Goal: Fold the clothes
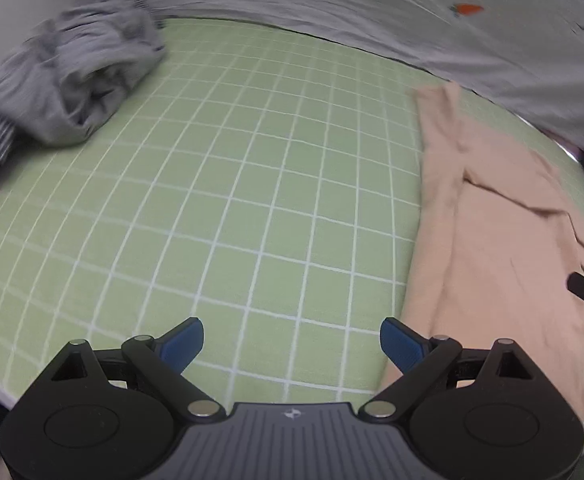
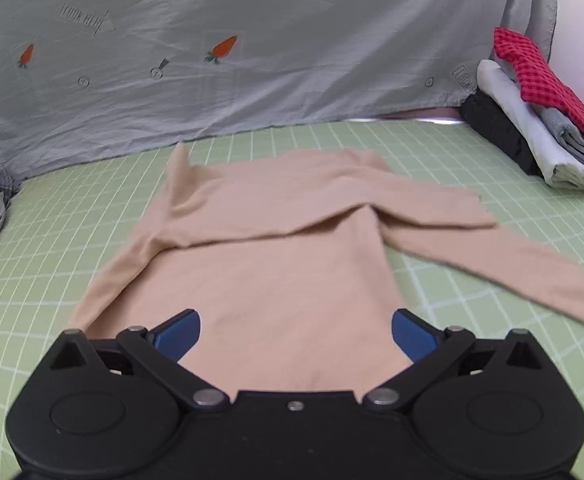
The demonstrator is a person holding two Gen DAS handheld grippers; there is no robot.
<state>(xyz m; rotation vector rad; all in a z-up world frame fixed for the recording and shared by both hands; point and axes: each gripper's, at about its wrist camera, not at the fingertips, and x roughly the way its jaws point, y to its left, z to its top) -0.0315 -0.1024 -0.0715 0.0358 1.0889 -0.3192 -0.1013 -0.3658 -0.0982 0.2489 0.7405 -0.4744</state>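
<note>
Right gripper (image 2: 296,334), black with blue pads: jaws spread wide, nothing grasped, poised over the hem of a peach long-sleeved knit top (image 2: 276,240) lying flat at frame centre on a green white-gridded mat (image 2: 452,152). Left gripper (image 1: 292,344): likewise released, above bare mat. Crumpled grey garments (image 1: 76,76), upper left. Stack of folded clothes topped with red check fabric (image 2: 540,108), upper right. Grey carrot-print sheet (image 2: 212,60) behind.
</note>
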